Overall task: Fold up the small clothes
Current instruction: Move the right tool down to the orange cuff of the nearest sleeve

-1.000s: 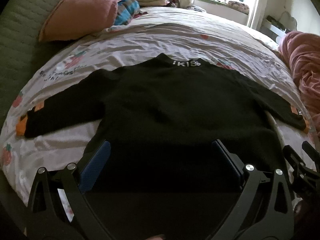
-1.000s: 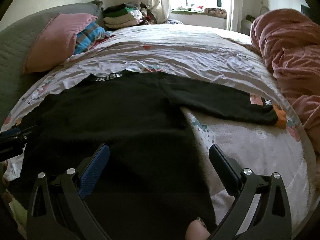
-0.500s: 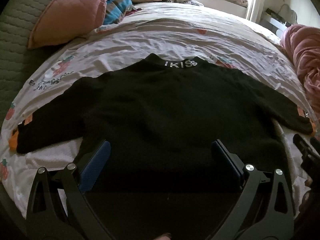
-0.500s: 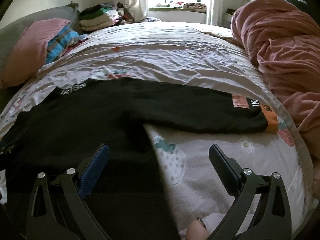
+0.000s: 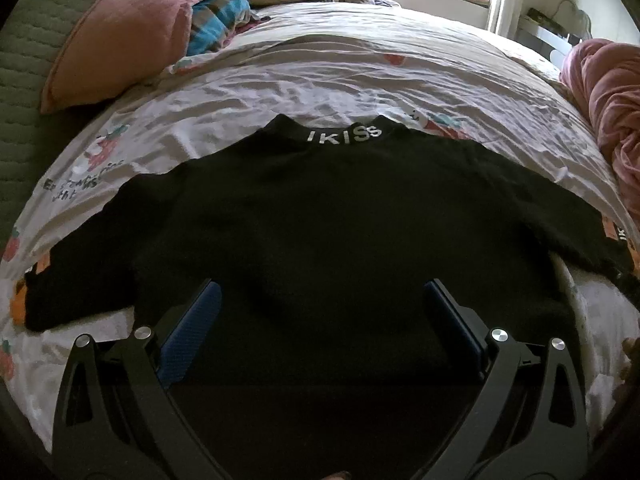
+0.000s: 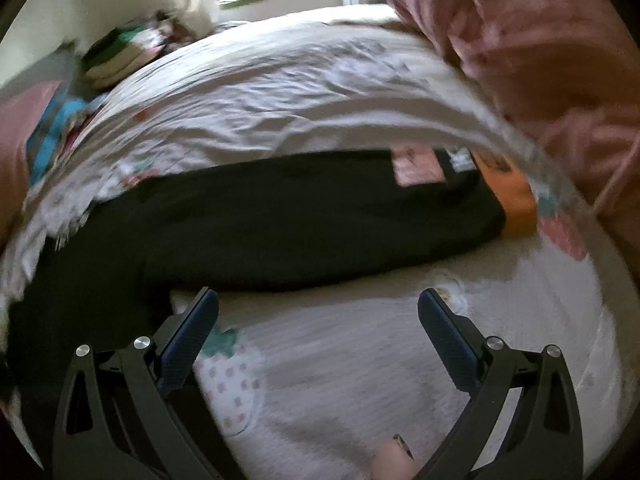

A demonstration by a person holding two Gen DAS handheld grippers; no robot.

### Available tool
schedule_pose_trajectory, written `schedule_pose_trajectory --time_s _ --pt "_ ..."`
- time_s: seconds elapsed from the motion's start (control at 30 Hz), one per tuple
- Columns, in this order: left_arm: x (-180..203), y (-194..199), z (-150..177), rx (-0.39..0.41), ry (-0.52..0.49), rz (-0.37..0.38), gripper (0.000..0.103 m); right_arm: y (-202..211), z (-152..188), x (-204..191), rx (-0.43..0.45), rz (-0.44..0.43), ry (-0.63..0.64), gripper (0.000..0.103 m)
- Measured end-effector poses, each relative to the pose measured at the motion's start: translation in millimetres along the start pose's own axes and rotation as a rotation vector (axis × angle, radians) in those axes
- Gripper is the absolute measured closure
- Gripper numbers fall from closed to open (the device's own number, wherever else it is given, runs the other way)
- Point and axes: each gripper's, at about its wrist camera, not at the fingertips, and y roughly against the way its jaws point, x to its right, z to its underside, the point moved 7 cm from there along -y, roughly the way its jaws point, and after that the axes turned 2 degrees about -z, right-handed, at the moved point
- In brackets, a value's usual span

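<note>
Beyond sweater [image 5: 320,216]: pillow [image 5: 120,32], blanket [image 6: 540,40].

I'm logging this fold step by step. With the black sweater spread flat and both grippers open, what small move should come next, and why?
Probably move the right gripper forward to the orange cuff and close on it. The black sweater lies flat with its sleeves spread, and the right gripper is open over the bedsheet just short of that sleeve.
</note>
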Motion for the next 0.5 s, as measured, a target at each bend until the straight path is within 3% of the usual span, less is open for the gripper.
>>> schedule_pose_trajectory --time_s 0.13,0.37,0.5 --pt "5.7 -4.7 -5.8 -0.002 -0.001 0.017 0.009 -4.2 -11.9 27.5 0.016 0.059 -0.058 0.004" --pt "17.1 -16.3 -12.8 -0.018 -0.004 0.032 0.009 -27.3 -26.5 82.9 -0.027 0.079 -0.239 0.004" --pt "20.7 -21.3 -13.6 -0.028 -0.003 0.037 0.008 -40.1 -33.3 100.4 -0.032 0.046 -0.316 0.004"
